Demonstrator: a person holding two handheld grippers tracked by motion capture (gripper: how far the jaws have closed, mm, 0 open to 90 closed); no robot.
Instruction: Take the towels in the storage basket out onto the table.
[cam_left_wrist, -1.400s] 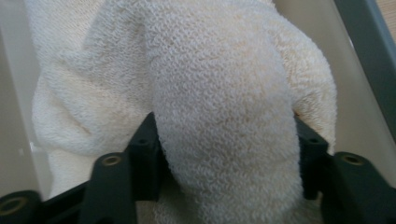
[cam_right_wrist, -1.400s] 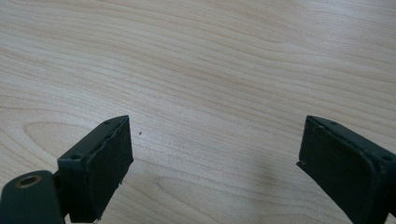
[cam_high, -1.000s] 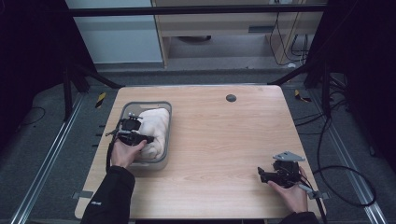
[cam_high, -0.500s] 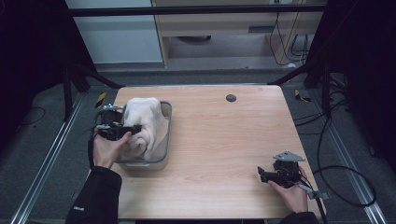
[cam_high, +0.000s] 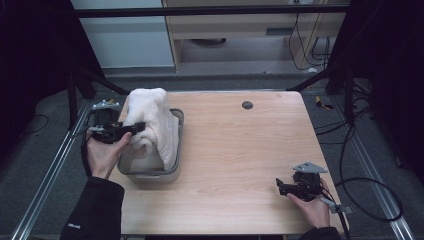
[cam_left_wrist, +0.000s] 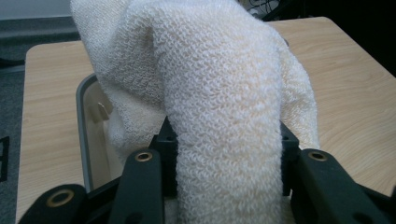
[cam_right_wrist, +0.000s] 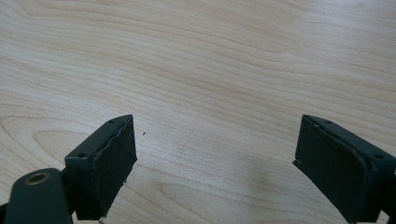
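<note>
Hands first, nearest us: we keep the right gripper (cam_high: 281, 186) low at the near right corner of the table (cam_high: 240, 150), its jaws standing wide apart with bare wood between them in the right gripper view, gripping nothing. It sits well apart from the work, and we judge that it can wait there until the cloth needs a second hold.

Farther off on the left, we hold the left gripper (cam_high: 141, 125) above the grey bin (cam_high: 176, 145). Its jaws are clamped on a thick fold of the cream towel (cam_high: 150, 117), and in the left gripper view the towel (cam_left_wrist: 219, 93) bulges between the two black pads and drapes over them.

We judge the step in hand to be lifting the towel out of the bin. To do it well, we should keep the clamp firm, since the bunched terry is soft and could slip, and raise it straight until the hanging end clears the rim before swinging toward the open wood on the right, so the bin is not dragged along.

As for the bin, the towel's lower part hangs down inside it against the right wall. Its pale inner wall (cam_left_wrist: 95, 121) shows bare on the left, and whether anything else lies beneath the towel we cannot tell.
</note>
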